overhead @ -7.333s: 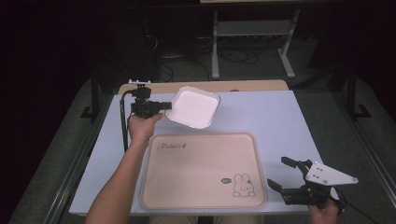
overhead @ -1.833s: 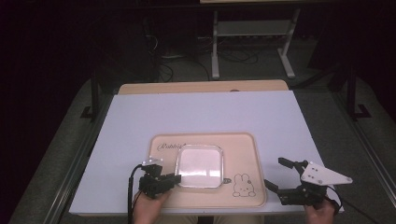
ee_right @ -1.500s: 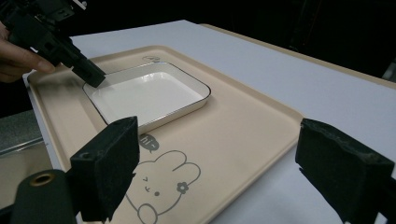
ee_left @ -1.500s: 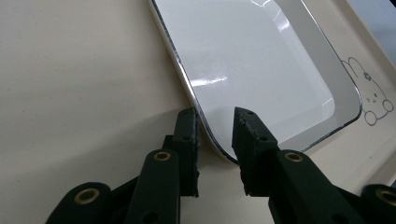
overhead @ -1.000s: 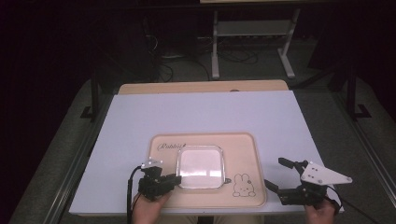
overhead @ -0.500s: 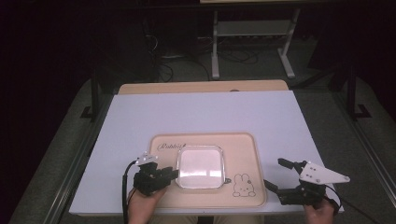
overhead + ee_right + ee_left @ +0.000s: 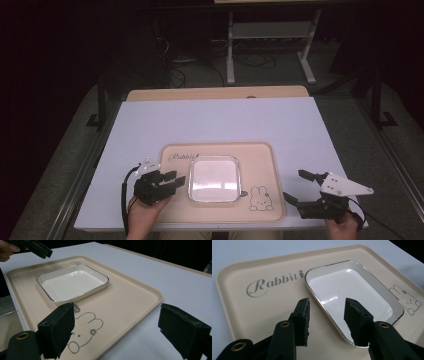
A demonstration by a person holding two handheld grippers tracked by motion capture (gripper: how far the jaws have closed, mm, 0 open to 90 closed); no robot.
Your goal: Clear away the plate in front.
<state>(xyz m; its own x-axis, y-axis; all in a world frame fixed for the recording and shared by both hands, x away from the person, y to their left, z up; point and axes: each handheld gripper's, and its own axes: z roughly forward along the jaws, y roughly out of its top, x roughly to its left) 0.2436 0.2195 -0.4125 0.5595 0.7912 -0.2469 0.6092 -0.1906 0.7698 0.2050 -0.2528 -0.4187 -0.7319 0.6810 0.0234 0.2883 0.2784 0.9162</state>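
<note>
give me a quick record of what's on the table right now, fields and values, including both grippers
surface: white table cover
tray: beige tray printed with "Rabbit" and a bunny drawing
dish: white square dish lying flat on the tray, nothing in it
left gripper: open, at the dish's left edge, not gripping it
right gripper: open, off the tray's right side, holding nothing

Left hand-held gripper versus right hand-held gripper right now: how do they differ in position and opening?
The left hand-held gripper sits over the beige tray, its jaws open either side of the near rim of the white dish; the right hand-held gripper is off the tray's right edge, over the white table cover. The right one's jaws are spread far wider than the left's. Both are open, hold nothing, and face the tray.
</note>
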